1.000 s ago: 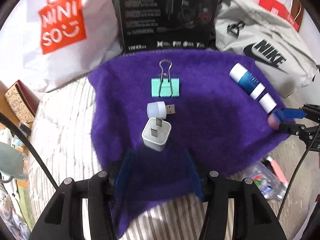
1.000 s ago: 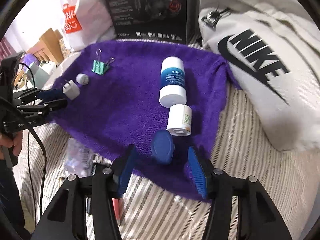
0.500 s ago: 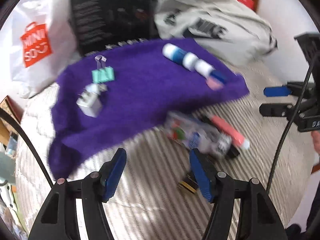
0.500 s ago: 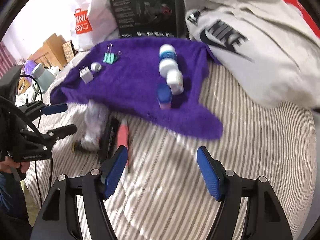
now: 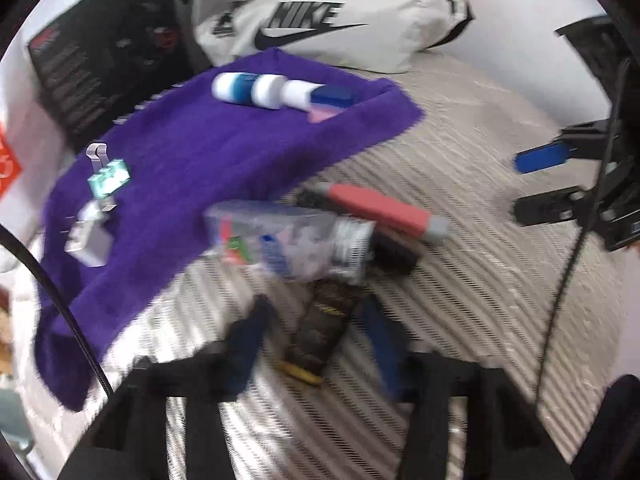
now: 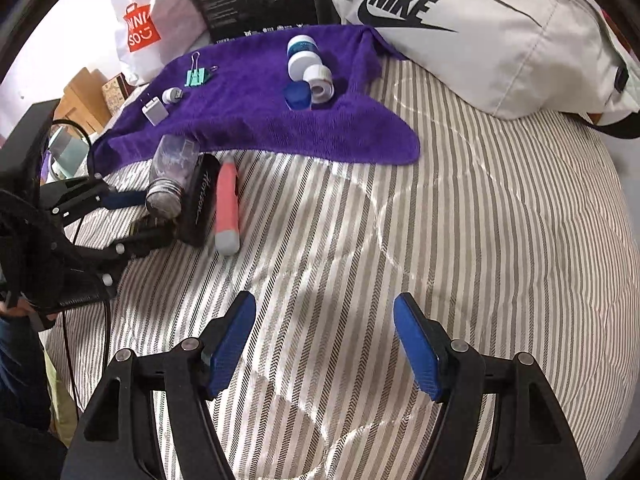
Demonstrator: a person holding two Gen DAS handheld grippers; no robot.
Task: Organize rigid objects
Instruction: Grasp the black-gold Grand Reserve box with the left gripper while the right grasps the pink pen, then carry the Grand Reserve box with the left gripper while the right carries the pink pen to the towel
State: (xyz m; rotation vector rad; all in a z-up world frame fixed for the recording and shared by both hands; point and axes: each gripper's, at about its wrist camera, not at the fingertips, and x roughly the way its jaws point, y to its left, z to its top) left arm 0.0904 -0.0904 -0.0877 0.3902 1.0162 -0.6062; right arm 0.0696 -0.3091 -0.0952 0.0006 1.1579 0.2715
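1. Purple towel (image 6: 256, 120): fluffy, matt cloth.
2. Striped bedcover (image 6: 460, 240): woven fabric with a slight sheen.
3. Jar (image 6: 170, 172), centre left: clear plastic.
4. Gripper pads (image 6: 230, 344): blue, finely ribbed.

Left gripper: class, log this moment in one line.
left gripper open | astride dark object | right gripper open, empty | purple towel: seven items

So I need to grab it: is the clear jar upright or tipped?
Tipped. The jar lies on its side on the striped bedding, metal lid toward the camera, beside the black case.
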